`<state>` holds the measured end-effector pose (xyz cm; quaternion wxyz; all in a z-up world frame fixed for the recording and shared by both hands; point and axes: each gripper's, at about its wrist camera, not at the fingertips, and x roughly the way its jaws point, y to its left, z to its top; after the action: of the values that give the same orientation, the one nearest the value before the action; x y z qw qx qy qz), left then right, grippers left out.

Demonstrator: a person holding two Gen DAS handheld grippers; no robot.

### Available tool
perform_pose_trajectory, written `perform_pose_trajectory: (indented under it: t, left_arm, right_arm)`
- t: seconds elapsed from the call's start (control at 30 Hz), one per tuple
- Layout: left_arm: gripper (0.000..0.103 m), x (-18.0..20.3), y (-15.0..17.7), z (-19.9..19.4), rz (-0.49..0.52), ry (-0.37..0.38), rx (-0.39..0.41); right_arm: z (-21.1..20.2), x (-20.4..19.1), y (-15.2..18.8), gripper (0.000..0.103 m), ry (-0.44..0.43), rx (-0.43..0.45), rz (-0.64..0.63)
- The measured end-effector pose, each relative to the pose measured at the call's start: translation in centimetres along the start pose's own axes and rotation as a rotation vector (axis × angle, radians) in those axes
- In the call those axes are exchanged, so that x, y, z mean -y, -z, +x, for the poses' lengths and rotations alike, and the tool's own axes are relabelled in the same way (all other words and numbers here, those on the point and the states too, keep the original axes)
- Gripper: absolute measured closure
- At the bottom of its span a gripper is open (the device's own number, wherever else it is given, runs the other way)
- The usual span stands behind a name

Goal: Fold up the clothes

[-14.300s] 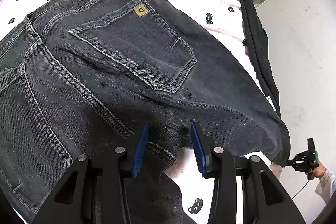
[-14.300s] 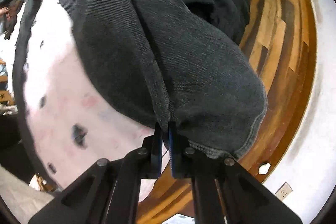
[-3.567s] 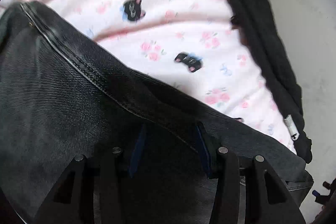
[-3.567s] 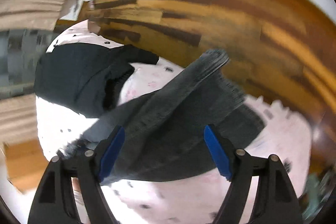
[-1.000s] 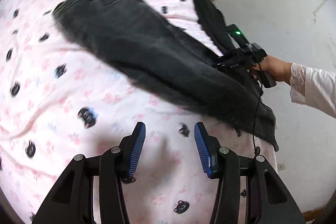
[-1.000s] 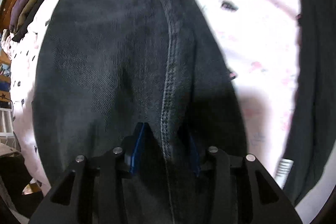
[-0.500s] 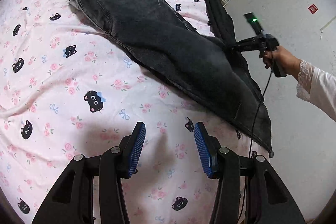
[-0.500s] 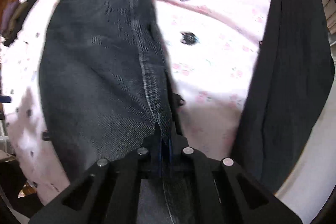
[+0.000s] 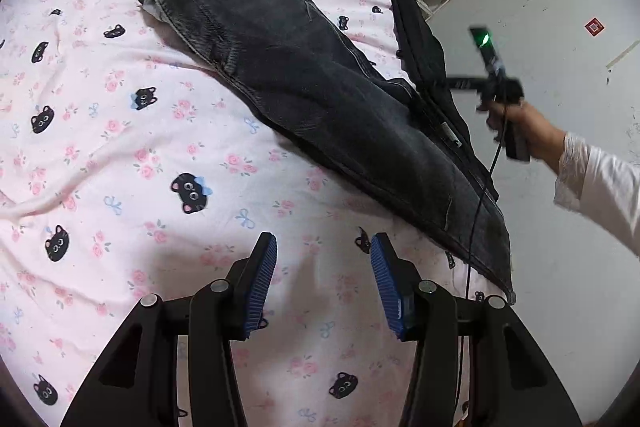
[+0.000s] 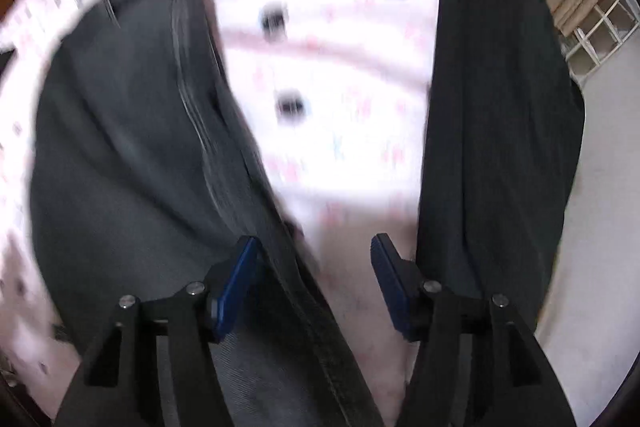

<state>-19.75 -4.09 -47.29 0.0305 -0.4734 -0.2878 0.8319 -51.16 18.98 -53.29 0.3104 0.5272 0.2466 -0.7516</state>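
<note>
Right gripper (image 10: 316,283), jaws spread and holding nothing, hovers right over the jeans (image 9: 320,99), nearer than the likewise gaping left gripper (image 9: 323,283); the dark denim lies leg-on-leg on the bedsheet (image 9: 120,155), its long axis running from the waistband, seemingly at the far end, to the hems at the sheet's edge.

No text is readable; the small red wall sign (image 9: 595,27) is too small to read.

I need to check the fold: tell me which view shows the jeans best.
The left wrist view: the jeans lie sharp and whole, waistband to hem. The right wrist view shows only a blurred part of them.
</note>
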Motion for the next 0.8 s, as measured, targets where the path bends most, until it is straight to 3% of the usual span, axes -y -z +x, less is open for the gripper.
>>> perform_pose_trajectory:
  t: [0.17, 0.3, 0.47, 0.63, 0.8]
  left_arm:
    - [0.059, -0.9, 0.2, -0.4, -0.017, -0.013, 0.021]
    - [0.059, -0.9, 0.2, -1.0, -0.018, -0.016, 0.043]
    - [0.059, -1.5, 0.4, -1.3, -0.024, -0.025, 0.055]
    - [0.059, -2.3, 0.7, -1.1, -0.051, -0.026, 0.05]
    - [0.059, -3.0, 1.1, -0.9, -0.077, -0.027, 0.044]
  right_arm:
    - [1.2, -2.7, -6.0, 0.042, -0.13, 0.047, -0.078]
    - [4.0, -4.4, -8.4, 0.045, -0.158, -0.017, -0.14]
    - [7.2, -5.8, -9.1, 0.073, -0.176, -0.108, -0.17]
    - [6.8, -6.0, -9.3, 0.091, -0.14, -0.122, -0.229]
    - [5.5, -5.9, -10.8, 0.094, -0.017, -0.052, -0.238]
